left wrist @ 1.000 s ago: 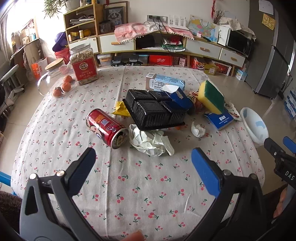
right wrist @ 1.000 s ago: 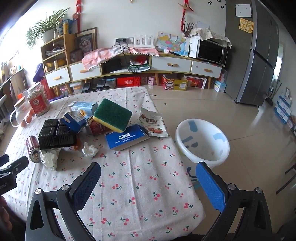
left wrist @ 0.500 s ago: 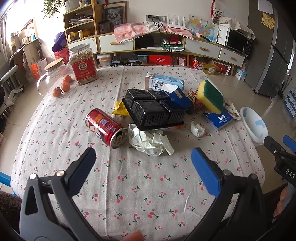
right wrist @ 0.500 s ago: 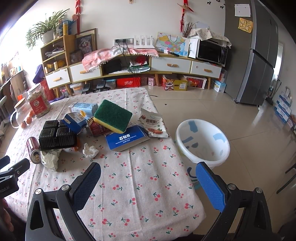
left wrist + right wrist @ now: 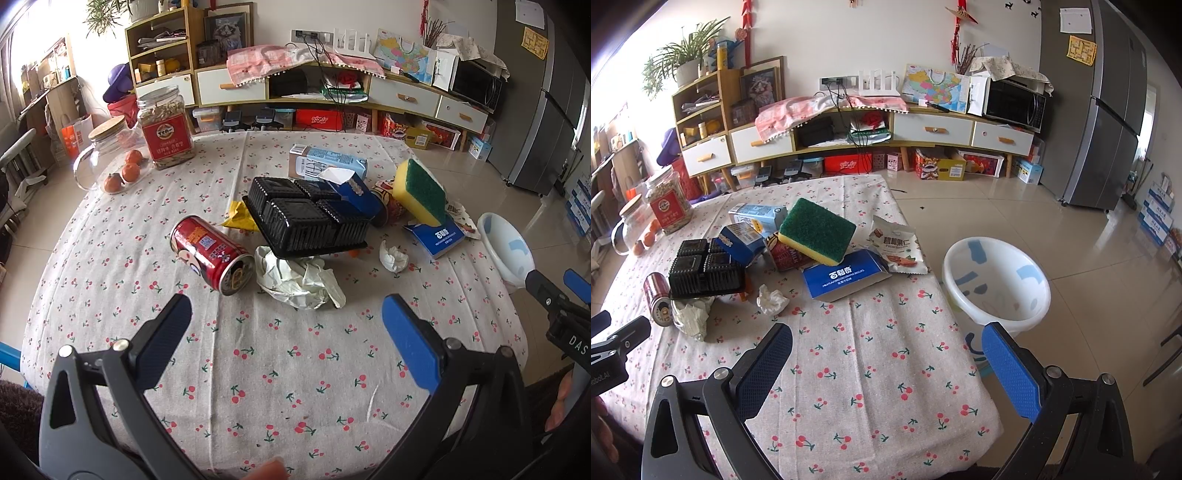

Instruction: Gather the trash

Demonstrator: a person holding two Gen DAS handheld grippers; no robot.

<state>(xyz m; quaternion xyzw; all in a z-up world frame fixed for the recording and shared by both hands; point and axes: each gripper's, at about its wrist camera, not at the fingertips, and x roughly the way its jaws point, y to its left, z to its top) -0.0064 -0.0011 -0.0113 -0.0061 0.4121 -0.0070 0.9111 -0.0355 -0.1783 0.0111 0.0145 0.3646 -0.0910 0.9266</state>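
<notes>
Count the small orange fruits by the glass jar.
3. All three small orange fruits sit by the clear glass jar at the table's far left: one, one, one. More may be hidden.

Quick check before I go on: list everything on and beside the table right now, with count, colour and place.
soda can: 1, red, lying on its side, table left
crumpled wrapper: 1, white, front of tray
plastic tray: 1, black, upside down, centre
tissue wad: 1, white, centre
sponge: 1, green and yellow, atop biscuit box
biscuit box: 1, blue, flattened
snack bag: 1, white, right edge
milk carton: 1, pale blue, far side
small carton: 1, dark blue, on tray
seed jar: 1, red label, far left
basin: 1, white, floor right
left gripper: open
right gripper: open
</notes>
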